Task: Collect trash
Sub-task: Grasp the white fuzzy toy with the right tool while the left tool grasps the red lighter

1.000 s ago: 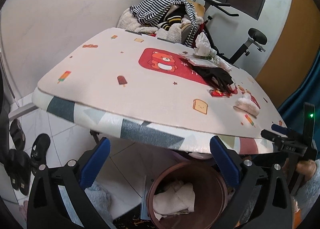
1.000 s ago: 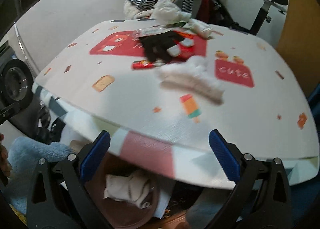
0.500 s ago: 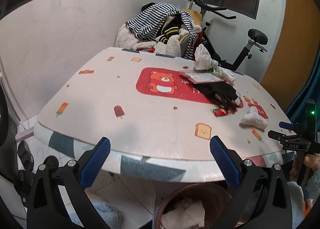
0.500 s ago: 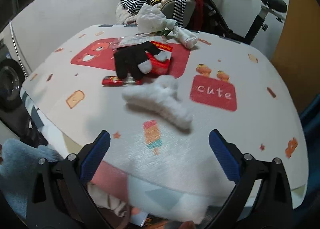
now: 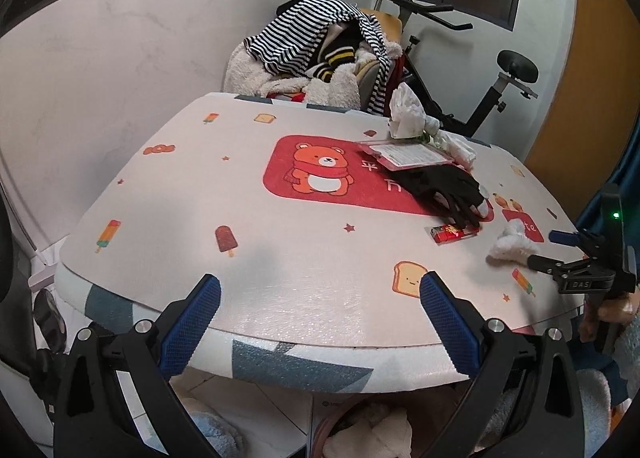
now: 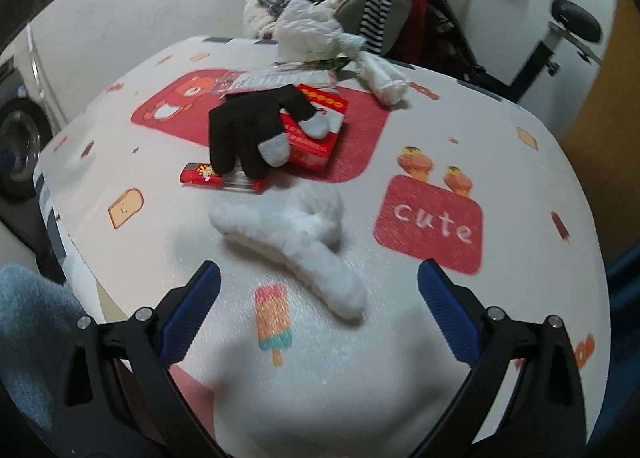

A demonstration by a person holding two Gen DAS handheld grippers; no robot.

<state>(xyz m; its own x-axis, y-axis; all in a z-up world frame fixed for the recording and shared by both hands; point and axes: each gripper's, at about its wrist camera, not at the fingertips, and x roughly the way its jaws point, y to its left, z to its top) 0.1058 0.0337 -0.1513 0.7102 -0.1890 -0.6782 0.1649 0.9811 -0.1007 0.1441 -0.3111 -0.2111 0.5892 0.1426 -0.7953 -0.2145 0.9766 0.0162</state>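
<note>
Trash lies on the cartoon-print table (image 5: 248, 193): a fluffy white wad (image 6: 296, 234), a small red wrapper (image 6: 220, 177), a red box (image 6: 316, 133) under a black glove (image 6: 248, 129), and crumpled white plastic (image 6: 308, 29) at the far edge. My right gripper (image 6: 320, 286) is open and empty, its fingers just short of the wad. In the left wrist view that gripper (image 5: 554, 248) hovers beside the wad (image 5: 514, 246). My left gripper (image 5: 320, 298) is open and empty over the table's near edge. A brown bin (image 5: 316, 432) holding white paper sits under the table.
A chair heaped with striped clothes (image 5: 320, 45) and an exercise bike (image 5: 480, 69) stand behind the table. A flat packaged card (image 5: 408, 153) lies by the glove. A washing machine (image 6: 16, 137) is on the left, and a blue sleeve (image 6: 24, 318) is near it.
Both grippers have risen from below the table edge to above its top. The right one has closed in on the white wad. The bin has slipped almost out of view.
</note>
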